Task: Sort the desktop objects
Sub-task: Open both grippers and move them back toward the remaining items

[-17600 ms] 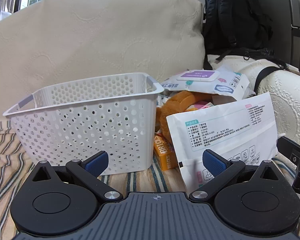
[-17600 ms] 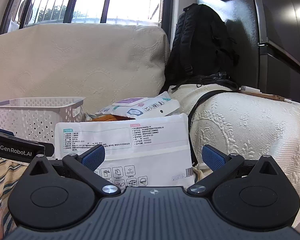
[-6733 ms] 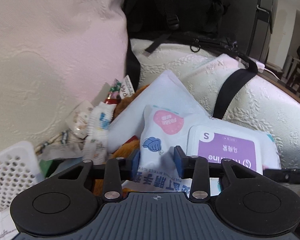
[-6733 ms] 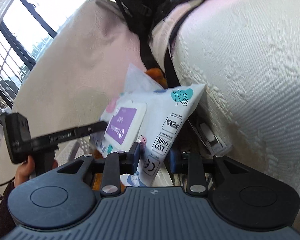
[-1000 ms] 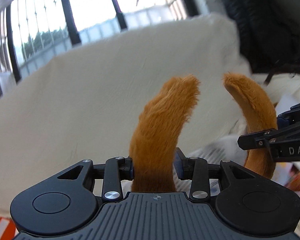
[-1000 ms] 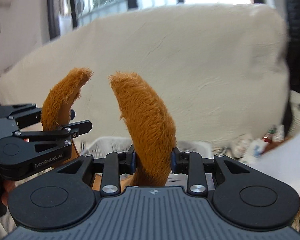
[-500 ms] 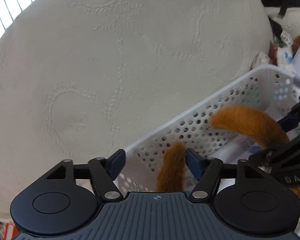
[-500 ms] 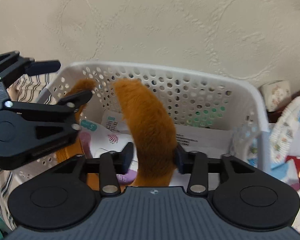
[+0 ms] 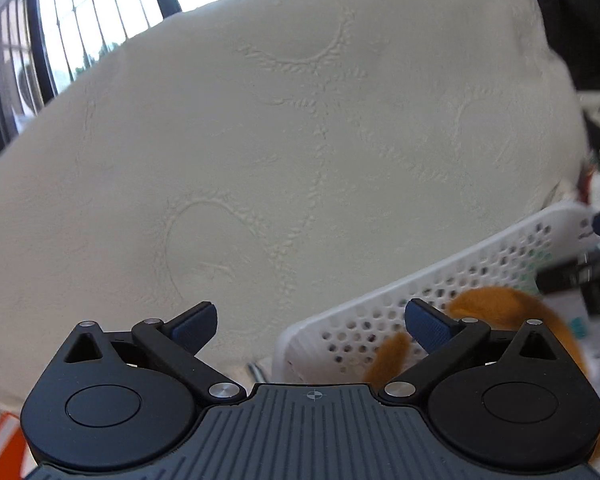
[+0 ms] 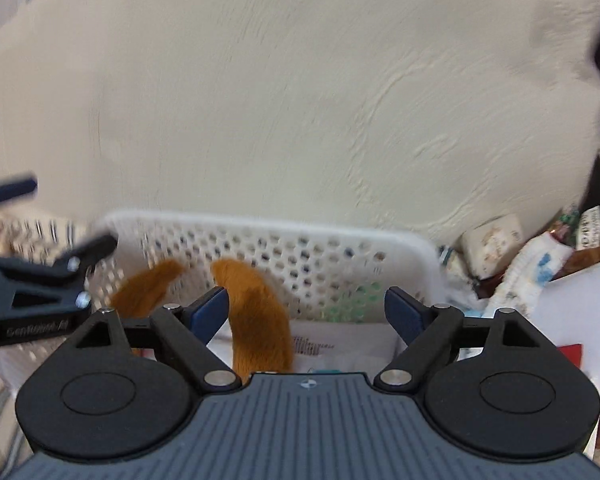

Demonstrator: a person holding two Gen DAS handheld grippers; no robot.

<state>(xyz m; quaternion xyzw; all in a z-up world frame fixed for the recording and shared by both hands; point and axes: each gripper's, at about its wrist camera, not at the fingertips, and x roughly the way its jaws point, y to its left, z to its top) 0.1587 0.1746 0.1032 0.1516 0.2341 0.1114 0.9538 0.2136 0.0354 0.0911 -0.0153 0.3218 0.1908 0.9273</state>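
Note:
An orange plush toy (image 10: 260, 312) lies in the white perforated basket (image 10: 300, 240), two furry limbs sticking up. It also shows in the left wrist view (image 9: 496, 304), inside the basket (image 9: 440, 280). My right gripper (image 10: 306, 308) is open above the basket, its left finger next to one limb without gripping it. My left gripper (image 9: 310, 322) is open and empty over the basket's left end; it also shows at the left of the right wrist view (image 10: 40, 288). White packets (image 10: 340, 344) lie in the basket under the toy.
A cream embossed cushion (image 9: 300, 140) fills the background behind the basket. Small packets and wrappers (image 10: 520, 256) are piled to the right of the basket, with a white pouch (image 10: 580, 312) beside them. Striped fabric (image 10: 4, 400) lies under the basket.
Both grippers have opened wide and let go of the plush toy, which now rests in the basket. Both have pulled back and tilted up.

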